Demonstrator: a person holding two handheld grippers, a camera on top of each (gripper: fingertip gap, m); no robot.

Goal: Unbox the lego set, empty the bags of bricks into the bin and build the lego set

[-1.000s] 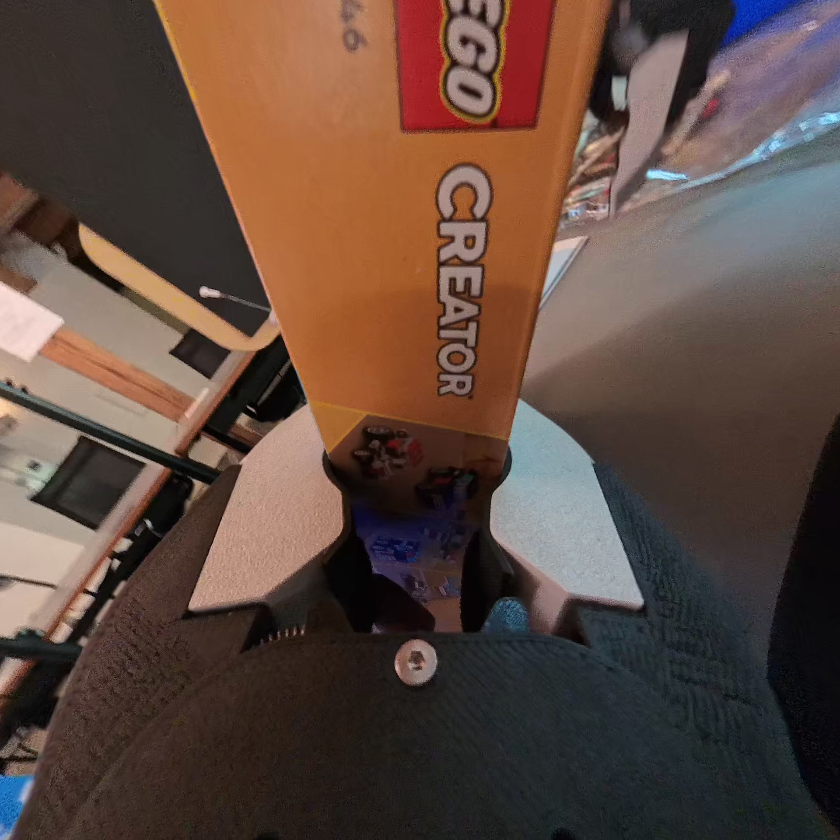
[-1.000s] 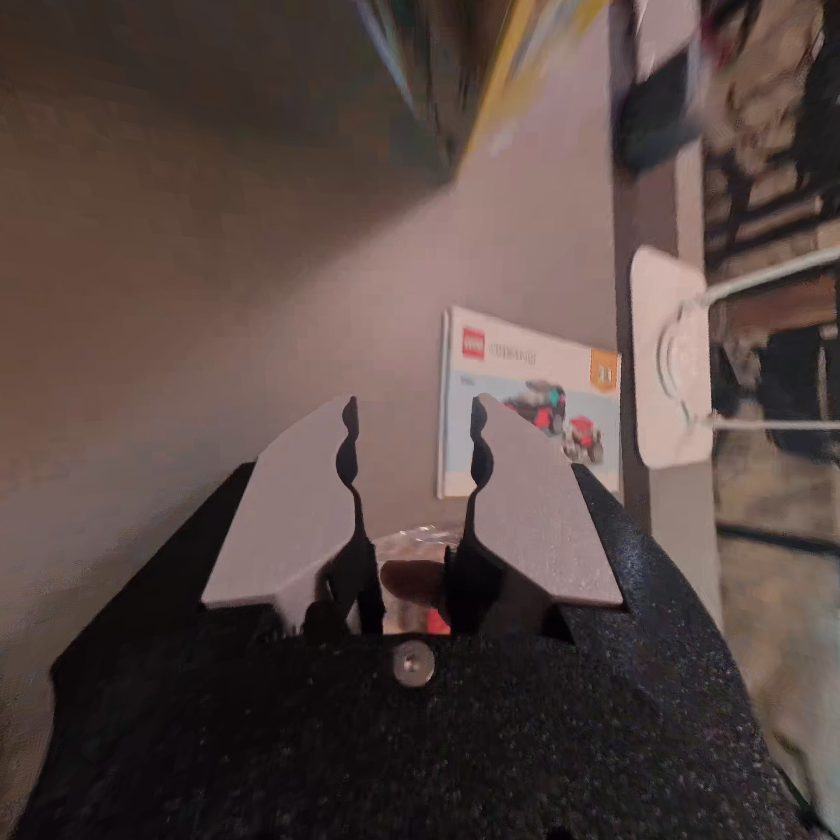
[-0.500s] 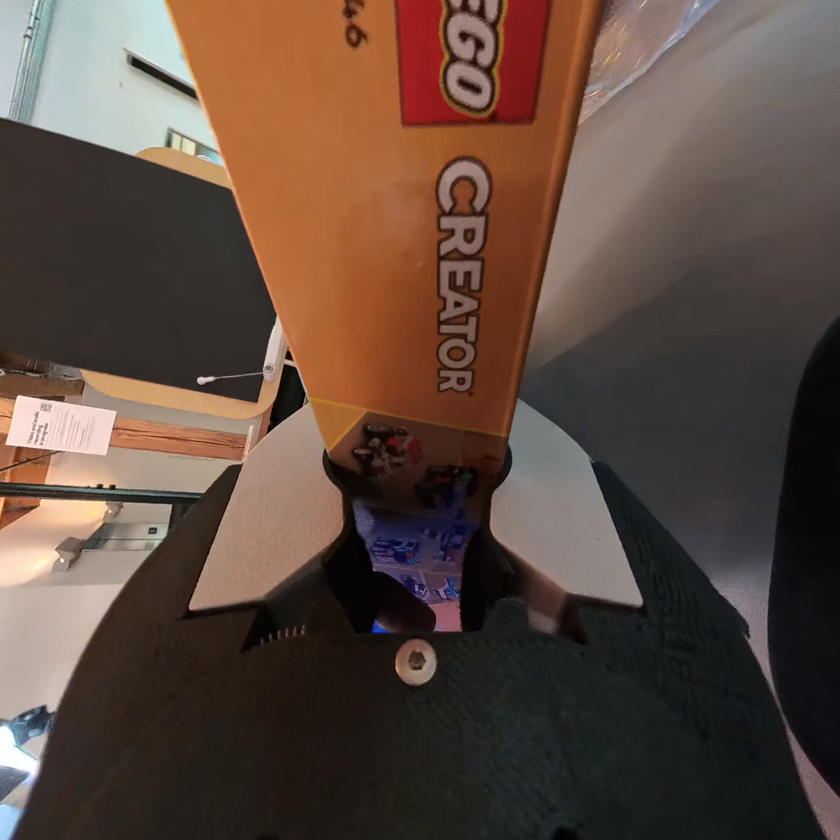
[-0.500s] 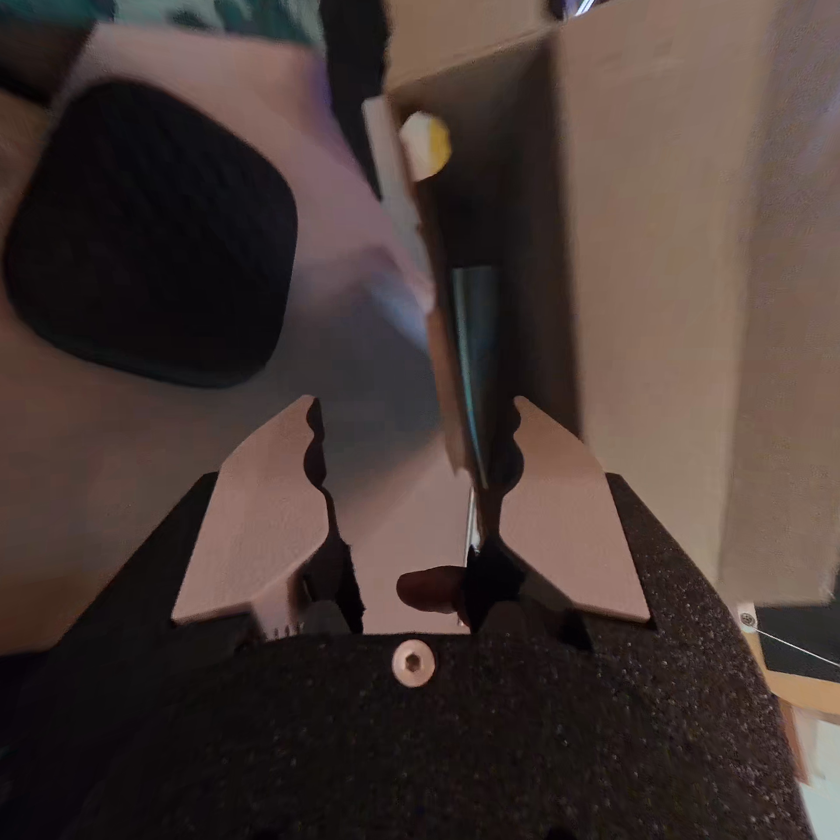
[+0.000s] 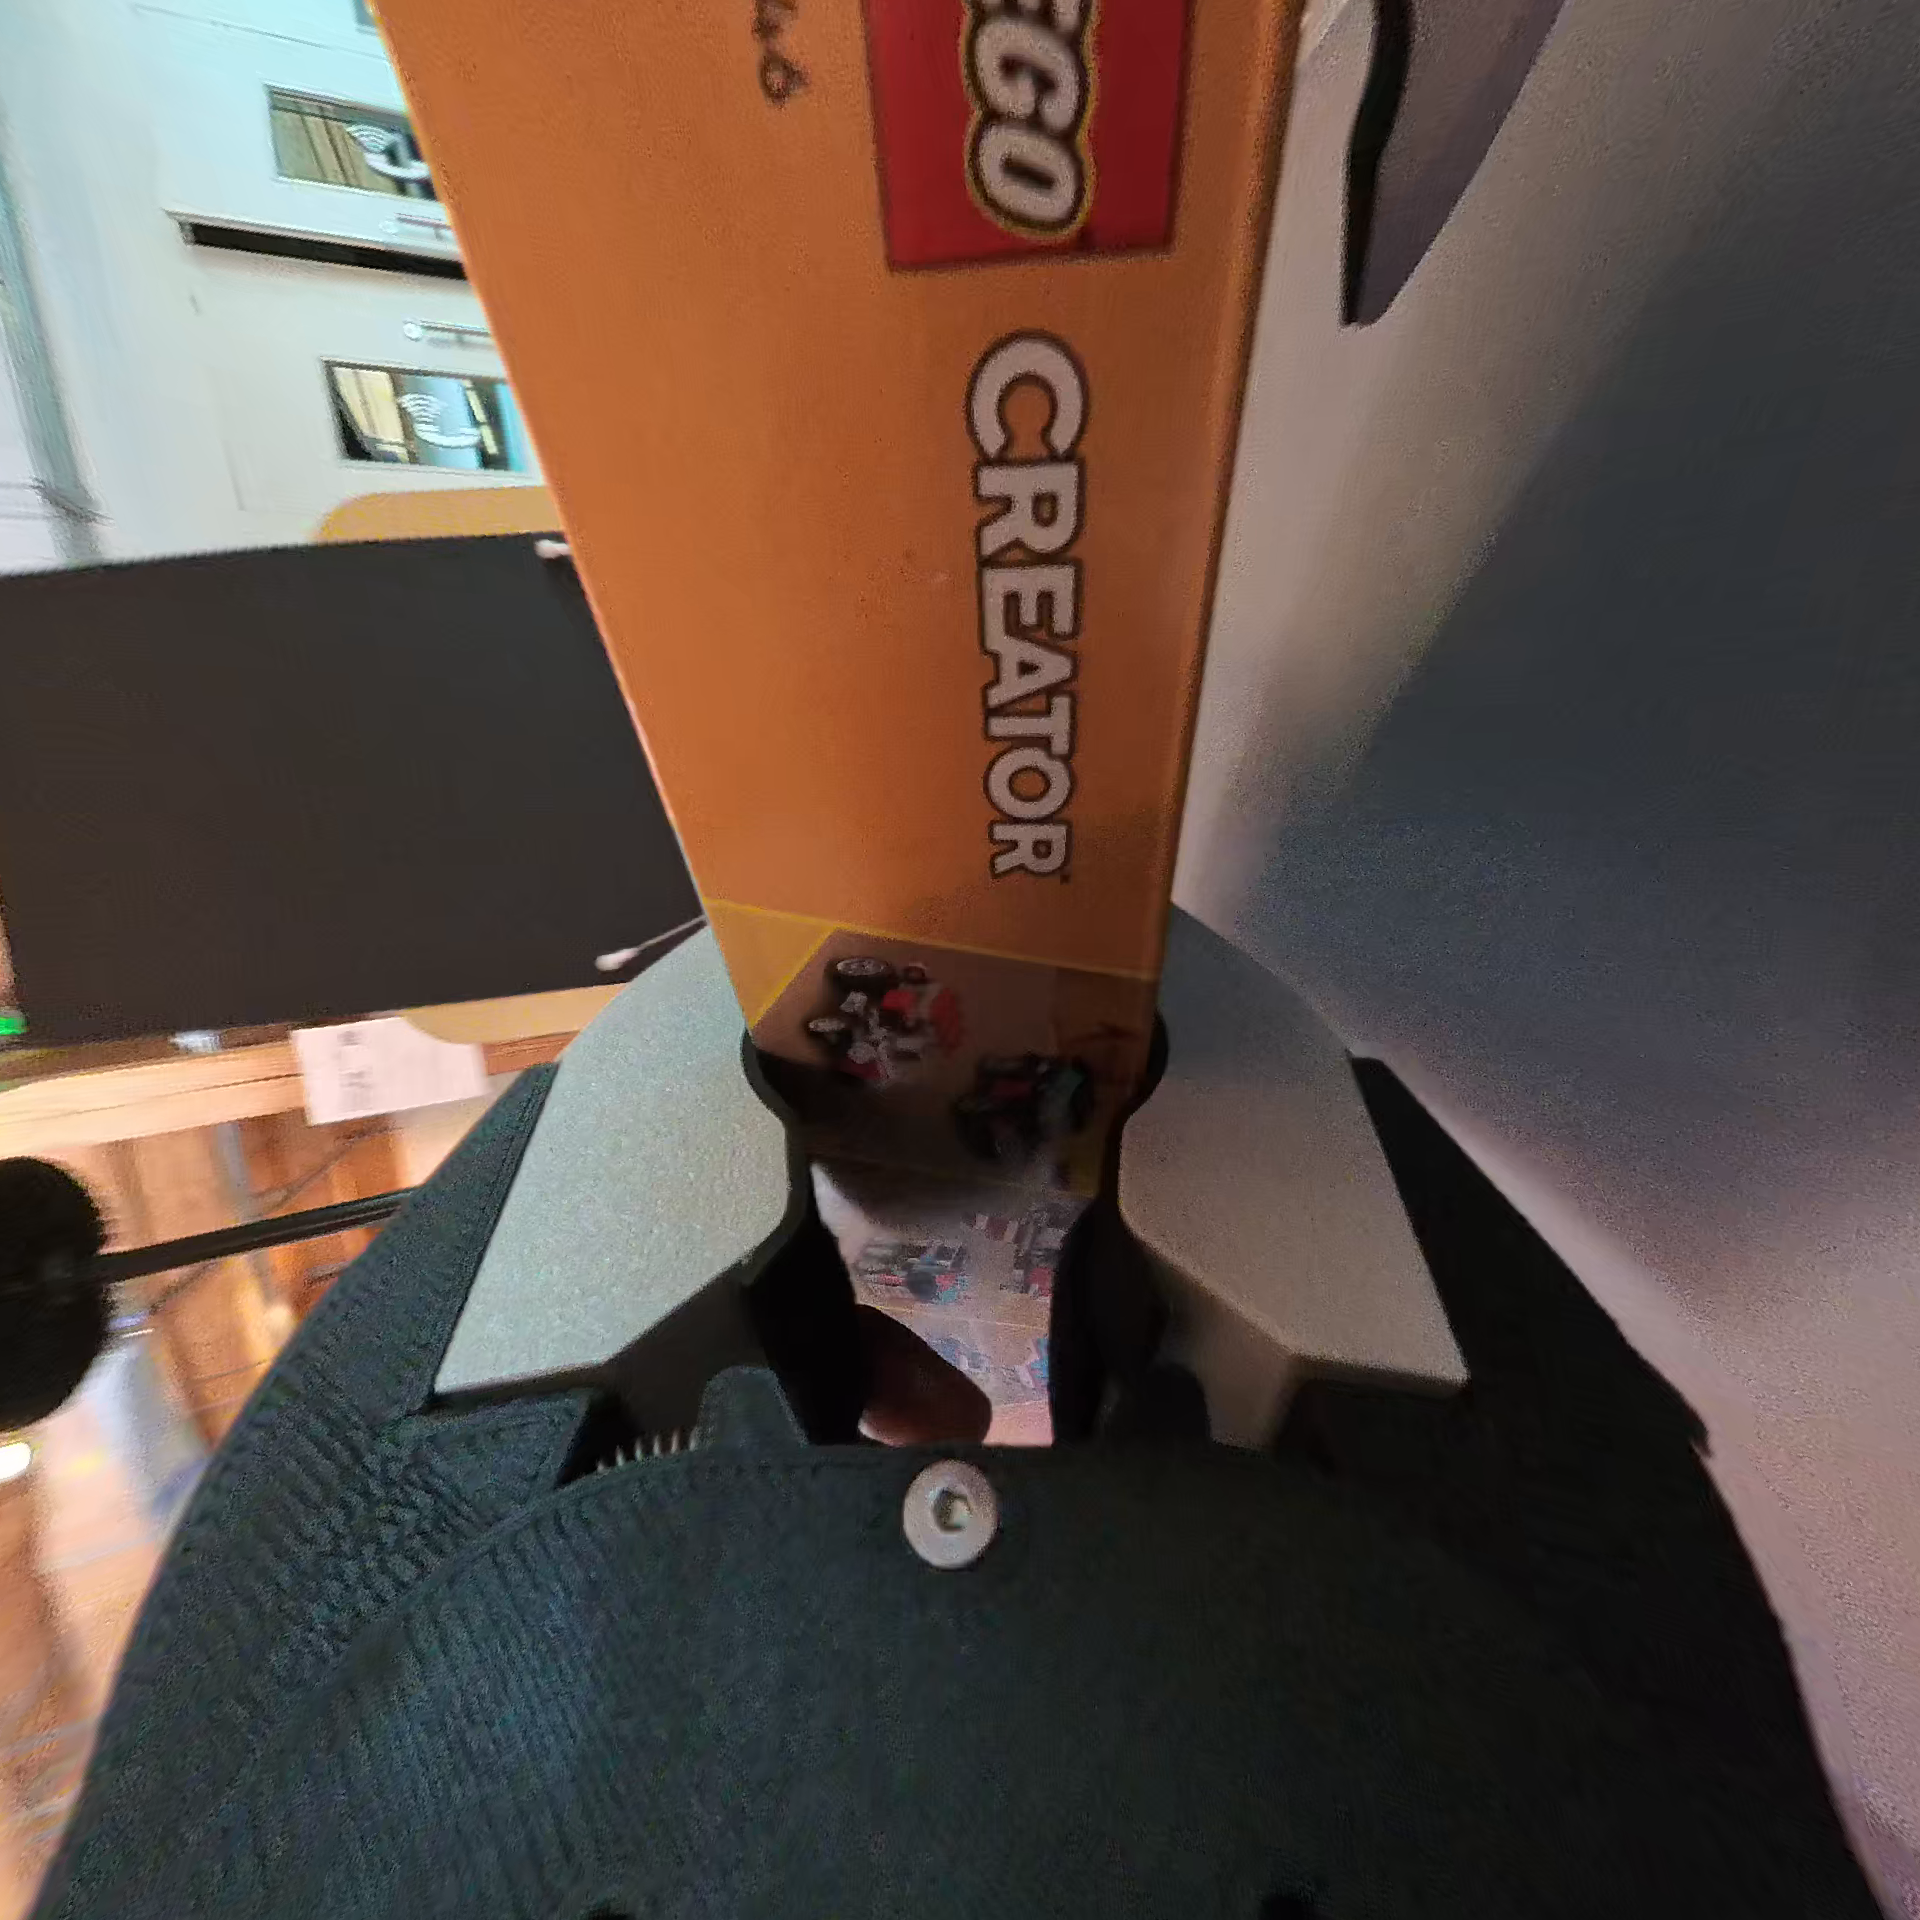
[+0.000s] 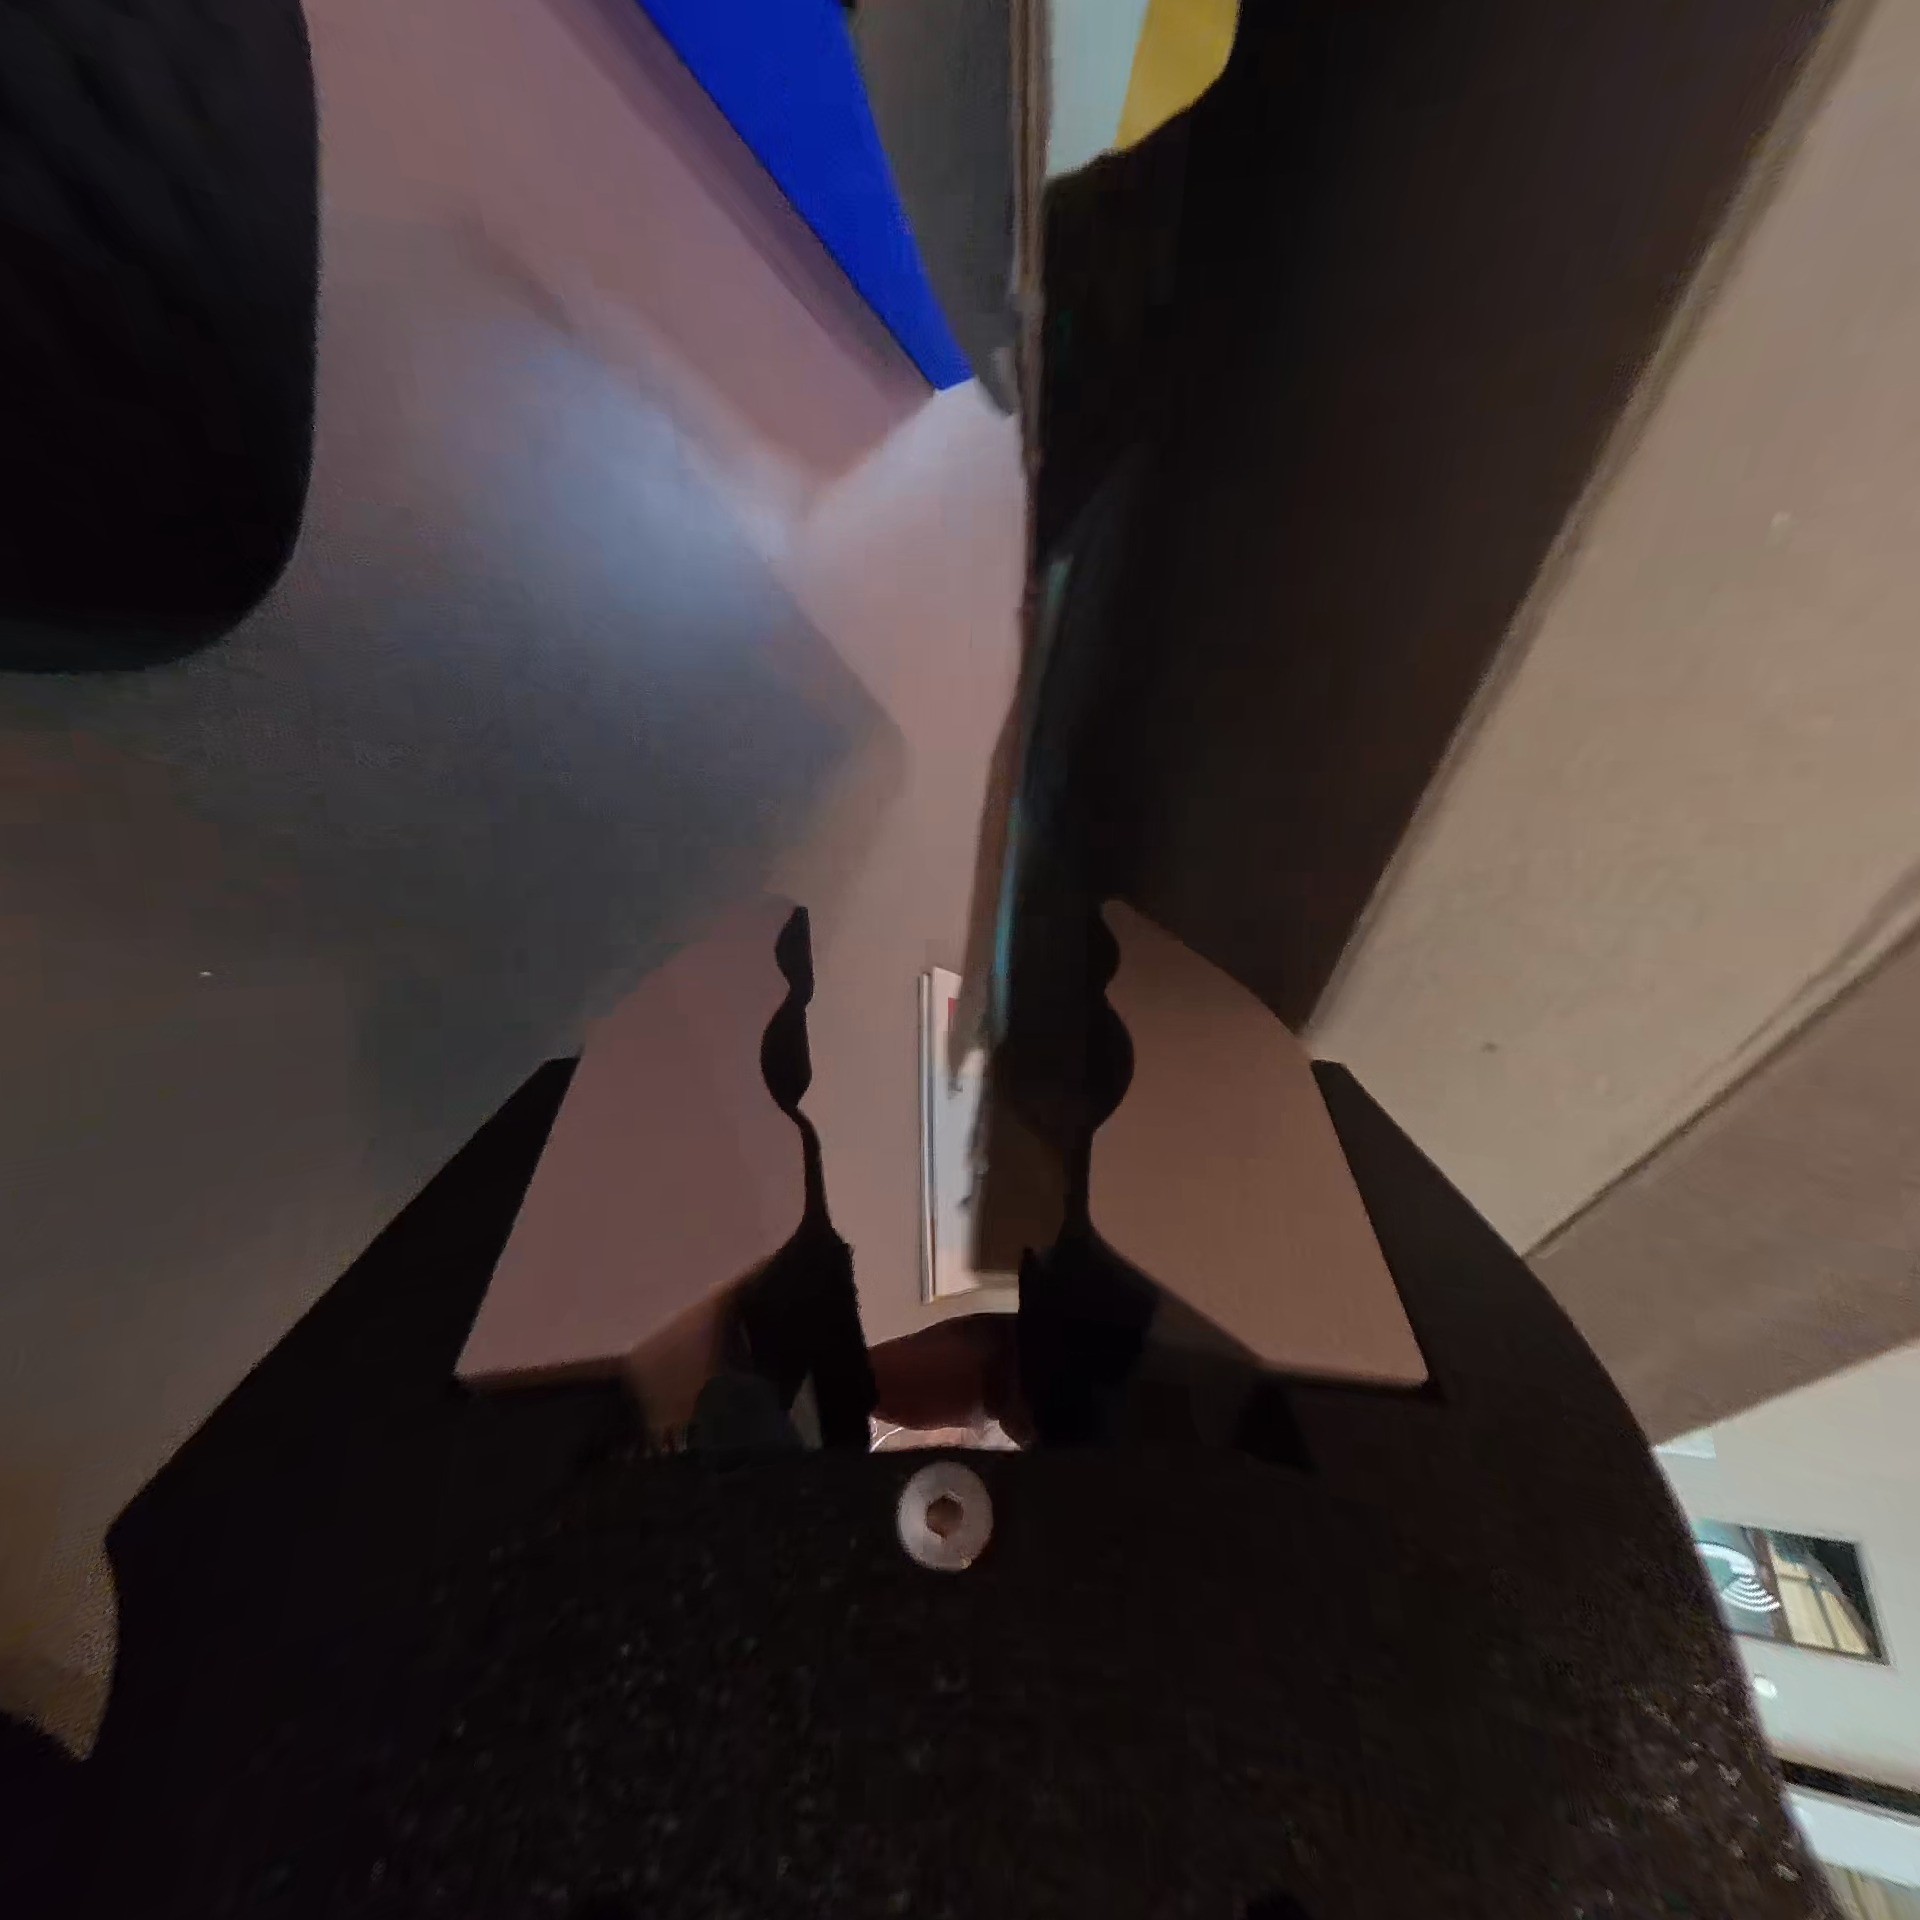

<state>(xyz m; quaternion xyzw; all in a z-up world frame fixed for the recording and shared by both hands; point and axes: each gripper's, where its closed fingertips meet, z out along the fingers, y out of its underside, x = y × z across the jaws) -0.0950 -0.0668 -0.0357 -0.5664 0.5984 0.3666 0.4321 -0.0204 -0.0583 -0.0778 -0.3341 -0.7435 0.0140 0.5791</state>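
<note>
My left gripper (image 5: 951,1029) is shut on the bottom end of the orange lego box (image 5: 831,520) and holds it up off the grey table (image 5: 1558,831). In the right wrist view I look into the box's open end, with its bare cardboard inner wall (image 6: 1610,675) on the right. My right gripper (image 6: 951,1039) is open and straddles the box's front wall (image 6: 1023,727), with one finger (image 6: 1195,1143) inside the box and the other outside. One of its fingers (image 5: 1423,156) also shows at the top of the left wrist view. The instruction booklet (image 6: 940,1143) lies on the table beyond.
A black rounded object (image 6: 135,312) fills the upper left of the right wrist view, and a blue strip (image 6: 831,177) shows at the top. A black panel (image 5: 312,779) and a fuzzy black microphone (image 5: 42,1288) are to the left in the left wrist view.
The left gripper has tilted with the box, so the background swung. The right gripper moved from over the booklet to the box's open end, and its jaws have narrowed around the front wall.
</note>
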